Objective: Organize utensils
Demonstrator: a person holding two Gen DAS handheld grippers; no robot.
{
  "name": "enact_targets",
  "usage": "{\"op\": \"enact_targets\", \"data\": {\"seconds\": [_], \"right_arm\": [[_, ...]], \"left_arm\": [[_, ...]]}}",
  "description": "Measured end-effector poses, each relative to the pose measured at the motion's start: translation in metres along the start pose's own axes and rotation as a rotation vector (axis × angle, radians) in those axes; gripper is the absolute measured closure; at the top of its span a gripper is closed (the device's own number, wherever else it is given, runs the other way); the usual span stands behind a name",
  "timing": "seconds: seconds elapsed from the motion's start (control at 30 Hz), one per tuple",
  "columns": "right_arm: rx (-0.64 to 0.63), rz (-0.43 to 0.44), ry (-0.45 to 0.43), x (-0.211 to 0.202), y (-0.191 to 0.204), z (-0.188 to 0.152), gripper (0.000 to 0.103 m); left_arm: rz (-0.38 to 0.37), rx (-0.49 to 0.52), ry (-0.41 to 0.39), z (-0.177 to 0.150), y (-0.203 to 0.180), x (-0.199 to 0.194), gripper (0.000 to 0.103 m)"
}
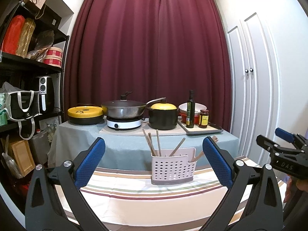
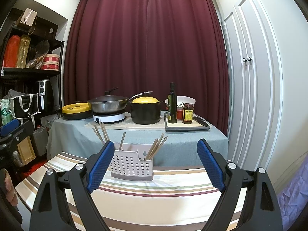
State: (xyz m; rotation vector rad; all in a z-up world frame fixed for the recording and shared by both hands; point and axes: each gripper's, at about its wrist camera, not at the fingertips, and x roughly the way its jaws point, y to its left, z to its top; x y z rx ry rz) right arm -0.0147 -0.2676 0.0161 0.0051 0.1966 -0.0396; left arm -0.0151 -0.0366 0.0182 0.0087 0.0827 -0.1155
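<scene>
Both grippers hang above the striped counter [image 1: 154, 196] with nothing in them: the left gripper [image 1: 154, 159] has its blue fingers [image 1: 90, 161] spread wide at lower centre of its own frame, and the right gripper [image 2: 154, 163] is spread just as wide in its view. The task's thing, a perforated white utensil holder [image 1: 173, 167], stands upright at centre frame on the counter's far edge, between the left fingers as the lens sees it but beyond their tips and apart from them. The likeliest trouble from here is tipping that light holder: the wooden chopsticks [image 1: 154, 144] lean out at several angles above the rim, and a finger coming in low could catch one and lever the holder toward the edge it stands near. In the right wrist view the left finger pad already overlaps the holder's corner, so a careless closing could clip the wall instead of a stick. As for contents, one cluster of sticks sits in the left compartment and another in the right compartment [image 2: 156, 148], with a single stick between; whether any spoons or forks lie lower inside cannot be told through the holes. No loose utensils show on the counter.
</scene>
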Motion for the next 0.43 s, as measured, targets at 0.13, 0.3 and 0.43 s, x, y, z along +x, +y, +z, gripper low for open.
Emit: {"op": "enact_targets", "data": {"seconds": [0.13, 0.3, 0.43], "right_arm": [[-0.003, 0.0, 0.001, 0.001, 0.0, -0.001, 0.018], [0.003, -0.005, 0.023, 0.01, -0.002, -0.007, 0.018], [0.005, -0.015, 0.047, 0.02, -0.006, -0.015, 0.018]], "left_arm": [[0.012, -0.004, 0.0, 0.0, 0.003, 0.003, 0.004], [0.031, -0.027, 0.068, -0.008, 0.011, 0.022, 0.004], [0.059, -0.049, 0.13, -0.023, 0.023, 0.046, 0.004]]}}
